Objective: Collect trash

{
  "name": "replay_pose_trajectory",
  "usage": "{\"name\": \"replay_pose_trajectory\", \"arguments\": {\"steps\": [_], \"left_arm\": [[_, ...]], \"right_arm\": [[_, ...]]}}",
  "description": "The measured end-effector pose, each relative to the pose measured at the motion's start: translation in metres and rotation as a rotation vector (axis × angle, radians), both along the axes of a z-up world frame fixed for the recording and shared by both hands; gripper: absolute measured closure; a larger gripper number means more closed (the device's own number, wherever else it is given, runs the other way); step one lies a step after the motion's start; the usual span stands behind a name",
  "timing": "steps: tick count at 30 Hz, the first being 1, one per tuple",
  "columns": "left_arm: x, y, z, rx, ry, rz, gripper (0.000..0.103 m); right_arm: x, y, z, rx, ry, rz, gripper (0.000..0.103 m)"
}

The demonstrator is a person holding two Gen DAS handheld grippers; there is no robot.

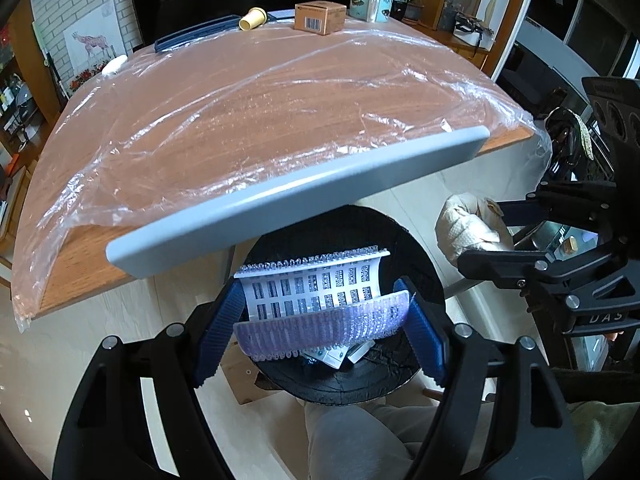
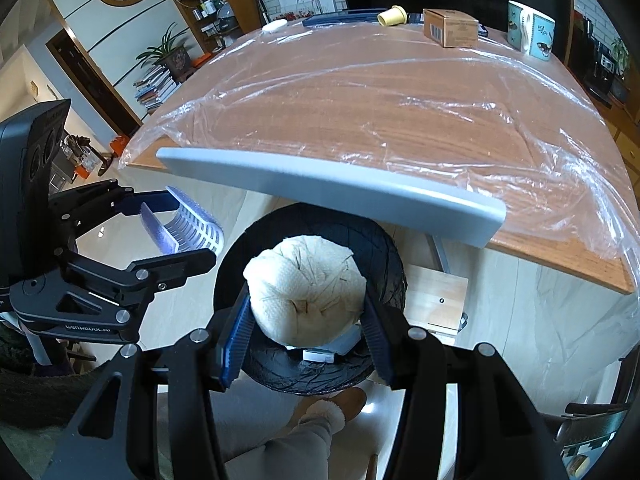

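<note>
My left gripper [image 1: 320, 320] is shut on a bent plastic blister sheet [image 1: 316, 296], white with a purple ribbed edge, held over a round black trash bin [image 1: 420, 276] on the floor. My right gripper [image 2: 306, 320] is shut on a crumpled ball of beige paper towel [image 2: 306, 292], also above the black trash bin [image 2: 384, 252]. Small white packets lie at the bin's bottom. In the left wrist view the paper towel [image 1: 468, 232] and the right gripper [image 1: 504, 236] appear at the right. The right wrist view shows the left gripper [image 2: 176, 224] and the blister sheet [image 2: 192, 228] at the left.
A wooden table [image 1: 280, 120] under clear plastic film stands beyond the bin, with a grey chair back [image 1: 280, 204] at its near edge. On its far side sit a yellow paper cup [image 1: 253, 19], a cardboard box [image 1: 320, 18] and a patterned mug [image 1: 370, 0]. A person's leg [image 2: 280, 432] and slipper are below.
</note>
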State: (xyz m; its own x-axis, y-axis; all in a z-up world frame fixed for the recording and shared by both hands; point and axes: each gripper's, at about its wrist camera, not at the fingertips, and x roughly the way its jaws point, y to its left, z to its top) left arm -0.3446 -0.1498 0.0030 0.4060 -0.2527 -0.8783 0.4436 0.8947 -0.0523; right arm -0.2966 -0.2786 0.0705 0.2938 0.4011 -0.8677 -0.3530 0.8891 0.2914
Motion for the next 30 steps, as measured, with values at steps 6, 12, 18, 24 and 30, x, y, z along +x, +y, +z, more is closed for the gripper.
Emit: {"name": "replay_pose_trajectory", "arguments": {"steps": [6, 12, 18, 24, 30], "left_arm": [[-0.002, -0.002, -0.012, 0.025, 0.015, -0.007, 0.026], [-0.001, -0.003, -0.023, 0.040, 0.037, -0.005, 0.026], [0.002, -0.004, -0.035, 0.058, 0.053, -0.003, 0.026], [0.006, -0.003, -0.047, 0.076, 0.073, 0.006, 0.026], [0.009, -0.005, -0.059, 0.100, 0.086, 0.004, 0.026]], "right_arm": [[-0.002, 0.004, -0.009, -0.023, 0.013, 0.009, 0.052], [-0.003, 0.008, -0.020, -0.046, 0.030, 0.014, 0.052], [-0.004, 0.011, -0.031, -0.070, 0.042, 0.019, 0.052], [0.000, 0.016, -0.041, -0.089, 0.053, 0.017, 0.052], [0.005, 0.020, -0.051, -0.096, 0.069, 0.012, 0.052]]}}
